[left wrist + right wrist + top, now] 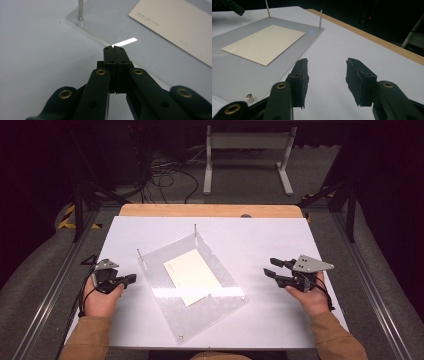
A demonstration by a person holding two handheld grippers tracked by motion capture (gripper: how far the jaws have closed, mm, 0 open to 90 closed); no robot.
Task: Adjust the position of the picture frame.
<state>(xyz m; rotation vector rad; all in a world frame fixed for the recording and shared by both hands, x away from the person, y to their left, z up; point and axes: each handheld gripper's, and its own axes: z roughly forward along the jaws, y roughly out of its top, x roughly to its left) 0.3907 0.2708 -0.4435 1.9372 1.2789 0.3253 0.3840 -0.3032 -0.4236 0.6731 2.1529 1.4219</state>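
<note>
From the high view, my left tongs [131,279] sit at the lower left of the frame, held low over the white worktop [260,240] in a hand whose forearm enters from the bottom edge, the tips pointing right toward the near edge of the clear acrylic plate [165,257]. In the left gripper view these tongs [115,47] are pressed fully together with nothing between them, their tips just at the plate's edge [150,50]. My right tongs [269,268] lie at the right of centre, well apart from the plate, the hand resting on the worktop and the tips pointing left. In the right gripper view they [327,75] stand moderately apart and empty over bare worktop. The plate lies turned at an angle in the middle of the frame, thin metal posts [195,231] rising from its far corners, and a cream card [192,275] lies flat on it.
</note>
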